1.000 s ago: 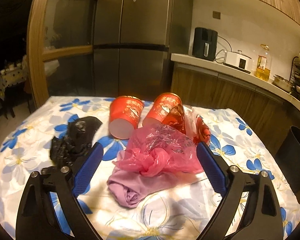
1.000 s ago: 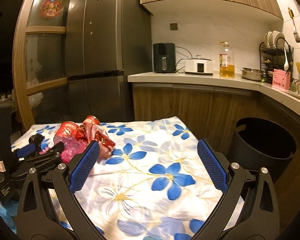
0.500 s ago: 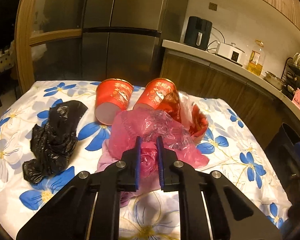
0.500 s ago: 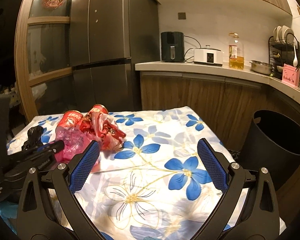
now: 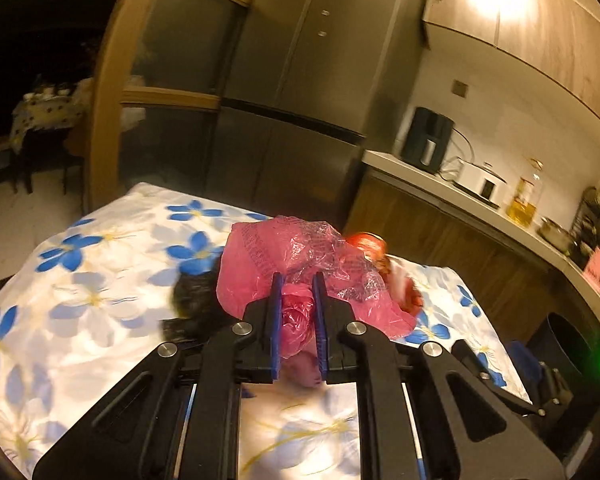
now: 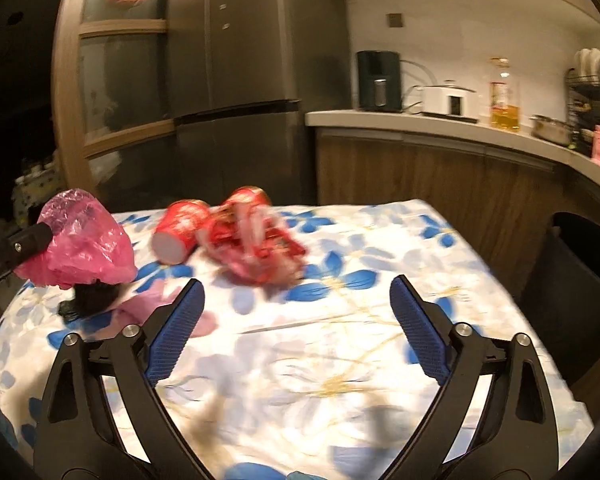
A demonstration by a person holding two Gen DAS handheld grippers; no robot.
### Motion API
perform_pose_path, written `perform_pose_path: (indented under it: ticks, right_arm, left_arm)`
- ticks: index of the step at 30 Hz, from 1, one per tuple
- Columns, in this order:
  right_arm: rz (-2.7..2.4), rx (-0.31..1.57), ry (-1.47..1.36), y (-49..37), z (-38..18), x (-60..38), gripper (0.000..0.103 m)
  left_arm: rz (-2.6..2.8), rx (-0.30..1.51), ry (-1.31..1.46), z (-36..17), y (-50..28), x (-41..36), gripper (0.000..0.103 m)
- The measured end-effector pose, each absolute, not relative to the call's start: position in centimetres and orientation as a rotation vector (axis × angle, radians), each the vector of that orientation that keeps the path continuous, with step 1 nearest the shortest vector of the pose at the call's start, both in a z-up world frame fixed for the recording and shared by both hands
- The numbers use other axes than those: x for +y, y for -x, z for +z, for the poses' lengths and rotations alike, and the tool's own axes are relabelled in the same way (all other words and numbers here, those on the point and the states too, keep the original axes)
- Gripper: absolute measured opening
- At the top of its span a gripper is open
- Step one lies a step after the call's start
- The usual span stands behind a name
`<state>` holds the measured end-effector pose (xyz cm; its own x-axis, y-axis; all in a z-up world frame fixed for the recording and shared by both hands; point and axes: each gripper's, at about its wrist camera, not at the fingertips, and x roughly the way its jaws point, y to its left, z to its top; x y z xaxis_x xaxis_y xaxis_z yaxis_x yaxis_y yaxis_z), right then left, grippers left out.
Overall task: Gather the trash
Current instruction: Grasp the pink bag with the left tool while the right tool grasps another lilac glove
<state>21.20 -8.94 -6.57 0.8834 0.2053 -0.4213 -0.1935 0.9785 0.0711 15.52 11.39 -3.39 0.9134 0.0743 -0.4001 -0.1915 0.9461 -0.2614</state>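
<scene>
Between the left gripper's (image 5: 296, 300) blue pads, the pink plastic bag (image 5: 300, 264) – a second ago loose on the flowered tablecloth (image 6: 340, 360) with the jaws wide either side, now pinched tight and raised clear of it. Left below: black bag (image 6: 92, 300), pale purple bag (image 6: 156, 308), two red cups (image 6: 180, 232), red wrapper heap (image 6: 260, 256). Right gripper (image 6: 296, 328) wide, narrowing slightly, nothing between – dark bin (image 6: 572, 272) at the table's right looks the likely drop

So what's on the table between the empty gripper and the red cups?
Only bare flowered cloth lies between the right gripper and the red cups, as the right wrist view shows.
</scene>
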Motion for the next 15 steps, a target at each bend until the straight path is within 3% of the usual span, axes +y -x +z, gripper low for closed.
perform_pose_path:
  ticks: [4, 11, 15]
  right_arm:
    - [0.292, 0.486, -0.014, -22.1, -7.5, -6.1, 0.079]
    - [0.426, 0.532, 0.063, -22.7, -8.4, -0.6, 0.077]
    - [0.454, 0.572, 0.124, -23.3, -9.2, 1.6, 0.06]
  left_arm:
    - [0.166, 0.382, 0.303, -3.2, -14.4, 12.4, 0.014]
    - [0.207, 0.365, 0.308, -3.0, -13.1, 14.4, 0.014]
    - [0.221, 0.364, 0.311, -3.1, -12.8, 15.2, 0.014]
